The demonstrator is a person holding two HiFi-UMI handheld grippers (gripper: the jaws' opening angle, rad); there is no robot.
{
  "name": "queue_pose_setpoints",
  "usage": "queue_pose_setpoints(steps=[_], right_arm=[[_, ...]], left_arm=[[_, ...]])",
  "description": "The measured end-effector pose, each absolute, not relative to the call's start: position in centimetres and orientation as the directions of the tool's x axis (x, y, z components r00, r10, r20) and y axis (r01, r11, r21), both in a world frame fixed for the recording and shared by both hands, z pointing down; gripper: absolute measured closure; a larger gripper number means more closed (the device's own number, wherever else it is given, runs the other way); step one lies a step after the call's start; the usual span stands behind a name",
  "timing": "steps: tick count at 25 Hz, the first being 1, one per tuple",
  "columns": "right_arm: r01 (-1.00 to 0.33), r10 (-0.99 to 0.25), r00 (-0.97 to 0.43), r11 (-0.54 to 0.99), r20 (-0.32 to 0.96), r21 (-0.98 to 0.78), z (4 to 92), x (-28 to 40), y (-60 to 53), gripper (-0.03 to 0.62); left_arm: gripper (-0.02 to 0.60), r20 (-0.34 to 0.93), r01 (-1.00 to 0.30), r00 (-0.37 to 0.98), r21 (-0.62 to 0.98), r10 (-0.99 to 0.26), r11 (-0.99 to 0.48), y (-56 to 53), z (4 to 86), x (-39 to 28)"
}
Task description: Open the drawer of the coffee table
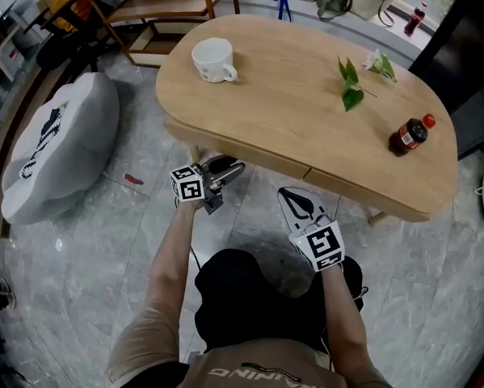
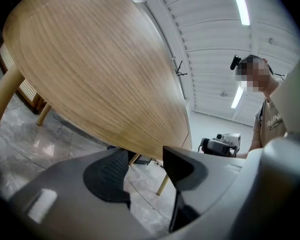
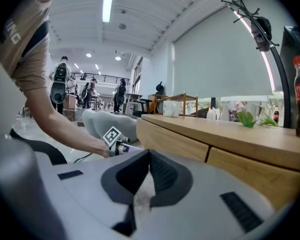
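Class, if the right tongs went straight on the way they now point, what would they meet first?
Most likely the wooden front panel of the table, just left of its seam, though depth is unclear.

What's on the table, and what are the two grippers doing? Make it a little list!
table: oval wooden coffee table
on top: white mug, cola bottle, leafy sprig
drawer: closed
left gripper: open, empty, just under the table's edge
right gripper: shut, empty, near the drawer, not touching it
floor: grey beanbag
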State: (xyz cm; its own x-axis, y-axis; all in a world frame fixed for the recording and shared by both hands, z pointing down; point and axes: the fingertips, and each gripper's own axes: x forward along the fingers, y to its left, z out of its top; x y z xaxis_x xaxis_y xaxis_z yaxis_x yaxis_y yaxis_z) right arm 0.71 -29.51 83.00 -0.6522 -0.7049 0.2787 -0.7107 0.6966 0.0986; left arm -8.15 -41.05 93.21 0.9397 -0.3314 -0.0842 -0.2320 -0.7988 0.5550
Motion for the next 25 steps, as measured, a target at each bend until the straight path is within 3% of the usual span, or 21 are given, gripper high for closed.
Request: queue_pose_setpoints(steps=[7, 9, 12, 19, 25], right_arm=[[-0.709, -0.699, -0.646, 0.699, 0.308, 0.099, 84.3, 1.1, -29.3, 0.588], [-0.704, -0.695, -0.65, 0.703, 0.307, 0.102, 84.3, 0.7, -29.1, 0.588], [-0.692, -0.688, -0.655, 0.712, 0.313, 0.117, 84.4, 0.3, -28.9, 0.588], [-0.683, -0.679, -0.649, 0.719, 0.344, 0.131, 85.2, 0.3, -28.2, 0.588], [-0.688, -0.678, -0.647, 0.716, 0.349, 0.117, 85.9, 0.4, -27.7, 0.588]], left_arm=[[0.38, -0.109, -0.241, 0.926, 0.568, -0.362, -0.787, -42.6, 92.9, -8.2], [0.339, -0.111, -0.238, 0.929, 0.555, -0.354, -0.797, -42.8, 92.8, -8.1], [0.33, -0.132, -0.218, 0.929, 0.559, -0.345, -0.8, -42.8, 92.4, -8.1], [0.333, -0.234, -0.155, 0.901, 0.614, -0.366, -0.774, -42.9, 91.9, -8.8], [0.357, -0.216, -0.149, 0.916, 0.6, -0.338, -0.786, -42.2, 92.2, -9.1]])
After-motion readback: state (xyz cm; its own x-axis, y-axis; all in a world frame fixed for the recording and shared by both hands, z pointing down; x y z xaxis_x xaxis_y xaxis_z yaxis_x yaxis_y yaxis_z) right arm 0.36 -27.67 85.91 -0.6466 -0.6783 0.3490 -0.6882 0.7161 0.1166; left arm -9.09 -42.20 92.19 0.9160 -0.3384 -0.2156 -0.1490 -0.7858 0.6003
